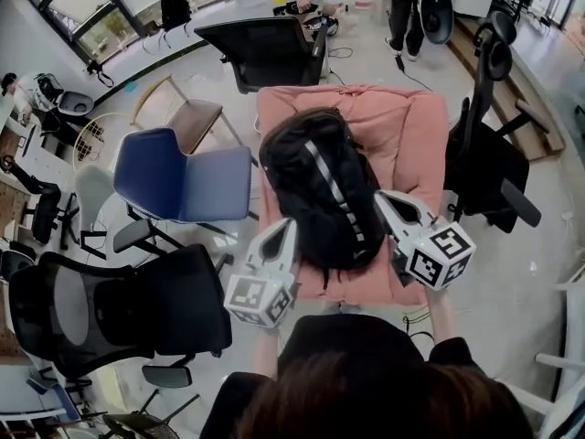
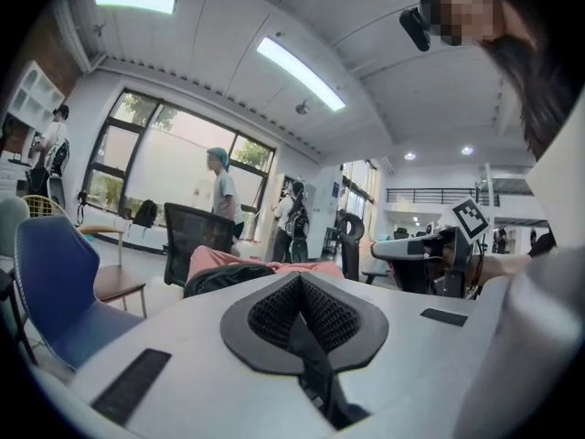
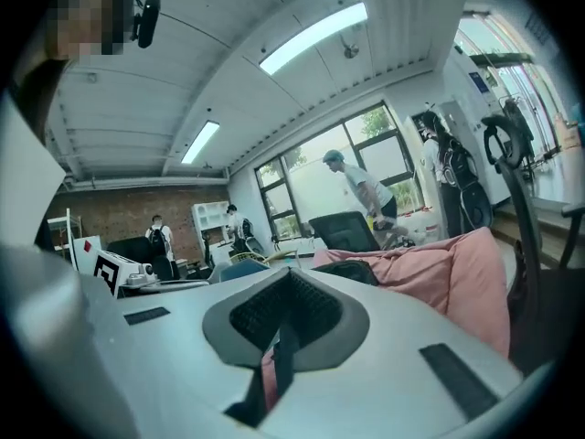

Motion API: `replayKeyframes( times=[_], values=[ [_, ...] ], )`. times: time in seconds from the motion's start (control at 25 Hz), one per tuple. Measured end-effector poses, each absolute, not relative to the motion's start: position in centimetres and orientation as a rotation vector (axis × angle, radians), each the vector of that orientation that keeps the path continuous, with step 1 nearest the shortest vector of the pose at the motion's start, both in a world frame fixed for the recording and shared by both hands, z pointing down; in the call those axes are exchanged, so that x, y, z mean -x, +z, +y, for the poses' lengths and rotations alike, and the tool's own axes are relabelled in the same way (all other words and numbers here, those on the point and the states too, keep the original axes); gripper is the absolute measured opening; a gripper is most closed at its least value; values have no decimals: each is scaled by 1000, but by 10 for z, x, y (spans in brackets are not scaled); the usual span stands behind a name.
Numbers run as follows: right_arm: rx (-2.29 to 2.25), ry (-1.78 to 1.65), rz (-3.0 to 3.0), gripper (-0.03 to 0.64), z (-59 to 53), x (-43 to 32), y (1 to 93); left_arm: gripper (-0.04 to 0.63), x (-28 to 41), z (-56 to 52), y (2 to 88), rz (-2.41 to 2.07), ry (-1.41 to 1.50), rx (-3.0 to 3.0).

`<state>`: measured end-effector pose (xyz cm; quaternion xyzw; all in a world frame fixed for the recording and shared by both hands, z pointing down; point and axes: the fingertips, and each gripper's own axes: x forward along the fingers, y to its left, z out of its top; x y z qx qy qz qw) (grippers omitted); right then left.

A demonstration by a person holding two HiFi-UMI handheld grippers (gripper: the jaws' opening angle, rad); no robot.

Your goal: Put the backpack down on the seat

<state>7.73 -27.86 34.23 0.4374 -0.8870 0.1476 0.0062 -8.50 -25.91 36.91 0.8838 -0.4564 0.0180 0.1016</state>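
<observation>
Backpack (image 1: 315,186) lies lengthwise on the pink seat (image 1: 416,126), stretching away from left gripper (image 1: 287,229) and right gripper (image 1: 384,199), both clenched on straps (image 2: 306,355) at its near end.

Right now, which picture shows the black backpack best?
The head view: it looks down on the whole backpack lying on the pink seat. The left gripper view shows only a dark sliver of it; the right gripper view shows only a small dark hump.
</observation>
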Motion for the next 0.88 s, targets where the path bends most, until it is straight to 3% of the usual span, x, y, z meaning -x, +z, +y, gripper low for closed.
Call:
replayKeyframes(
  times=[0.88],
  values=[
    [-1656,277,-2743,11,-248,-119,320,12,110,-240,331,-1543,-77,-2612]
  ],
)
